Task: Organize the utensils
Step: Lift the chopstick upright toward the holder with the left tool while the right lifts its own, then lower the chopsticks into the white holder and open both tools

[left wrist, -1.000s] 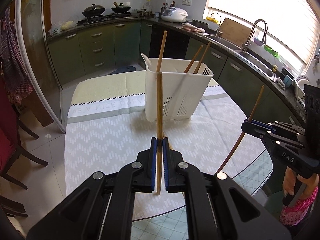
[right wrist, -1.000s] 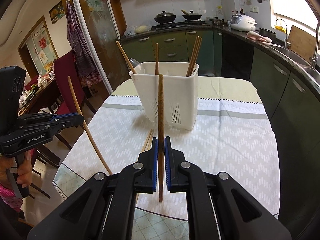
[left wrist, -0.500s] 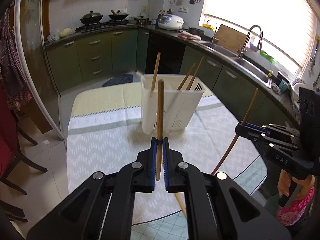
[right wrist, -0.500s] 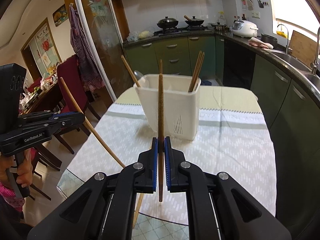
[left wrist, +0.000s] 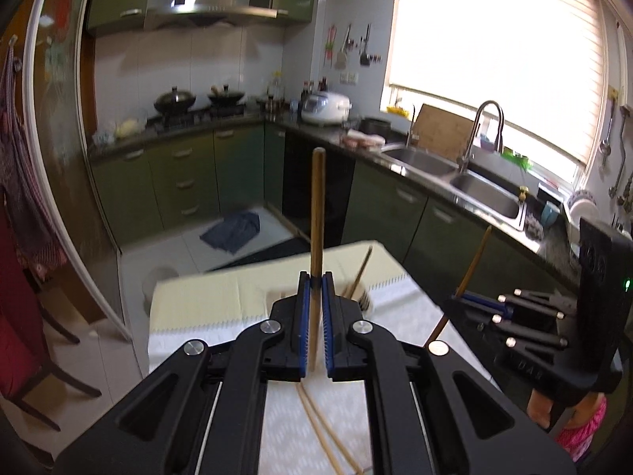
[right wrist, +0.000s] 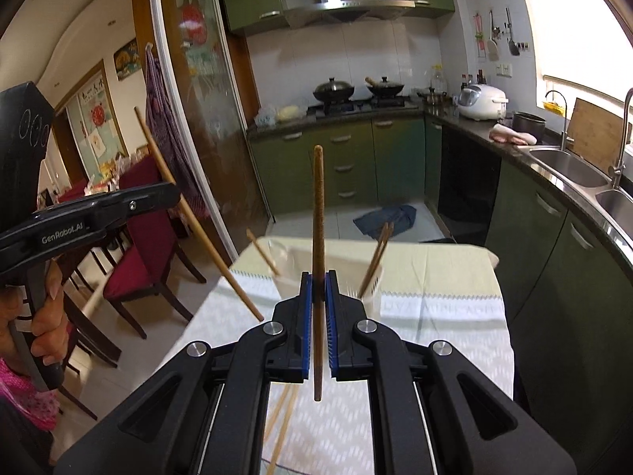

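My left gripper (left wrist: 315,281) is shut on a wooden chopstick (left wrist: 317,213) that stands upright between its blue pads. My right gripper (right wrist: 319,281) is shut on a darker chopstick (right wrist: 318,213), also upright. Both hang above the table. The white utensil basket (right wrist: 372,289) sits beyond the fingertips, largely hidden by them, with chopsticks (right wrist: 378,253) leaning out of it. Each wrist view shows the other gripper: the right gripper (left wrist: 459,301) with its chopstick (left wrist: 472,261), the left gripper (right wrist: 174,196) with its chopstick (right wrist: 190,209). Two loose chopsticks (left wrist: 320,427) lie on the tablecloth below.
The table carries a pale patterned cloth (right wrist: 435,316). Red chairs (right wrist: 146,237) stand to its left, by a glass sliding door. Green cabinets and a counter with a sink (left wrist: 486,194) run along the right. A blue cloth (left wrist: 233,229) lies on the floor.
Both grippers have risen with their chopsticks still clamped. The basket and table have dropped low in both views, and the basket now sits mostly behind the fingertips.
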Motion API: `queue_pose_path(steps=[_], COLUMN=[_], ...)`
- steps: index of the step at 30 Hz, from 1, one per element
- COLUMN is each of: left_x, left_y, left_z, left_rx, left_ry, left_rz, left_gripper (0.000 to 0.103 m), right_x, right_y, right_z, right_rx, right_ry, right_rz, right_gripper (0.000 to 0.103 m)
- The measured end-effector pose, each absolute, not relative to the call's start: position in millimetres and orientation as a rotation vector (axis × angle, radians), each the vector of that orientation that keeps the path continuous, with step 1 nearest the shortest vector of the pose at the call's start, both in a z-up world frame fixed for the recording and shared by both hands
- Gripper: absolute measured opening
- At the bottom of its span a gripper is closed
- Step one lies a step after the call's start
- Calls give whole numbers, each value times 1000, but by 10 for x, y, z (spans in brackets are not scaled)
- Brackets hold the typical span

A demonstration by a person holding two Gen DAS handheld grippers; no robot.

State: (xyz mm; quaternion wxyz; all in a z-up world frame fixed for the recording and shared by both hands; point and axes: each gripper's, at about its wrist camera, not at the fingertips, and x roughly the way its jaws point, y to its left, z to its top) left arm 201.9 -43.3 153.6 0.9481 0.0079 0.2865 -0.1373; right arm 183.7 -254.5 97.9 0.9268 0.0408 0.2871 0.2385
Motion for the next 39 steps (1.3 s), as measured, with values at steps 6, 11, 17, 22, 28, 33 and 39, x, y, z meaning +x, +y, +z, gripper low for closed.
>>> queue_pose_path(steps=[6, 11, 17, 22, 28, 33, 39], left_x=[2246, 2516, 2832, 3016, 3017, 2956, 2844], left_y=[-522, -560, -550, -563, -599, -634, -673], left_z=[1790, 1716, 1399, 1035, 745, 719, 828], left_rx=[16, 13, 18, 28, 49, 65, 56], left_ry=[524, 510, 534, 616, 689, 704, 699], left_rz=[-267, -241, -216, -210, -215, -213, -218], left_gripper=[6, 6, 6, 6, 6, 7, 11], right_x=[2071, 2318, 2706, 3008, 3101, 3049, 2770], right_y=[-2598, -2605, -2427, -2248, -2152, -2157, -2286], right_z=[1273, 1467, 1306, 873, 537, 492, 640], right_rx=[138, 165, 127, 100, 84, 79, 116], right_ry=[517, 404, 415, 515, 581, 586, 551], right_rz=[480, 434, 393, 378, 377, 372, 394], right_gripper=[7, 7, 7, 7, 8, 8, 10])
